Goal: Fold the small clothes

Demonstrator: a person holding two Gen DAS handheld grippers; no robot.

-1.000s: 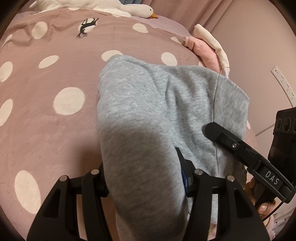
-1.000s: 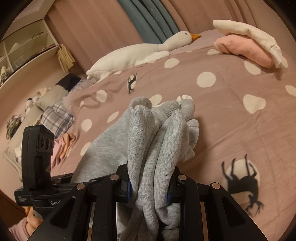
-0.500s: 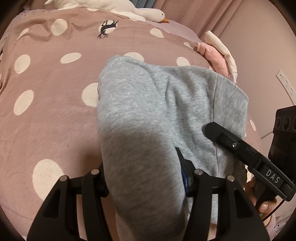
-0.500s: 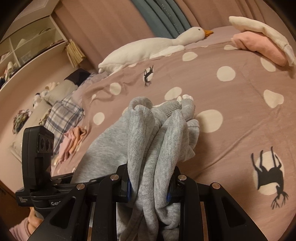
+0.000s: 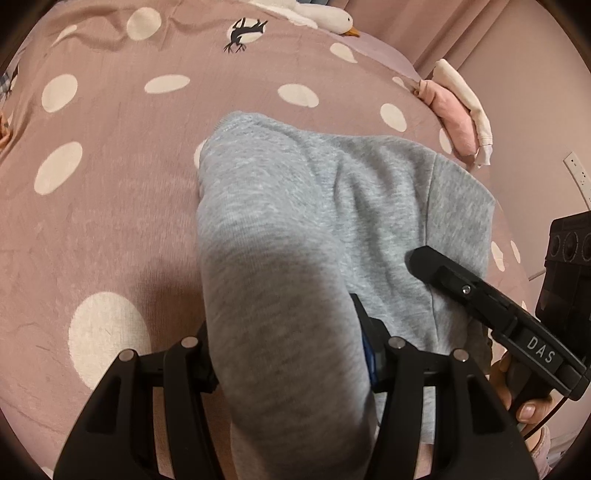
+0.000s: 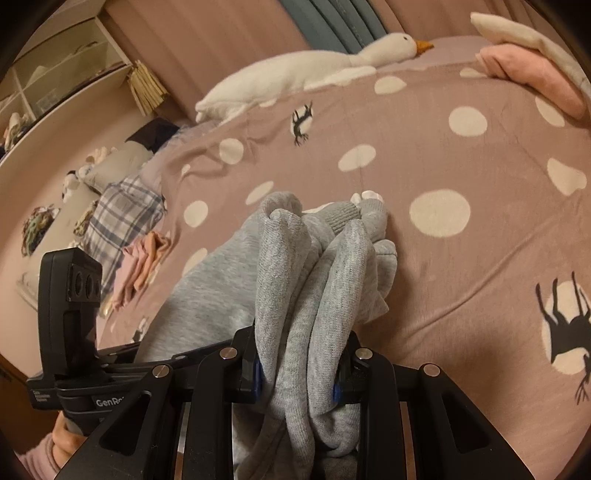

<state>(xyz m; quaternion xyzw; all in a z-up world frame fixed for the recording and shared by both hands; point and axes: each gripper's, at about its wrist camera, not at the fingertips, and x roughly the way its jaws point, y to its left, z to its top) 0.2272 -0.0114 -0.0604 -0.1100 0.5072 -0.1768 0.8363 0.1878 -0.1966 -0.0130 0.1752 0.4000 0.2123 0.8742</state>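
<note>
One grey garment (image 6: 314, 295), two tools (image 5: 284, 354) (image 6: 299, 373), one plush goose (image 6: 295, 70) upper centre, two folded pieces, pink (image 6: 532, 74) and cream (image 6: 517, 33), upper right, one polka-dot bed (image 6: 461, 155)

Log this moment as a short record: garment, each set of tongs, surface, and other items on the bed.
garment: grey sweat garment, bunched, held at two places
left tongs: shut on a thick fold of the garment
right tongs: shut on gathered folds of the garment
surface: pink bedspread with white dots and deer prints
folded pile: pink and cream clothes at the bed's far corner
unfolded heap: peach and plaid clothes beside the bed's edge
toy: white plush goose along the far side
</note>
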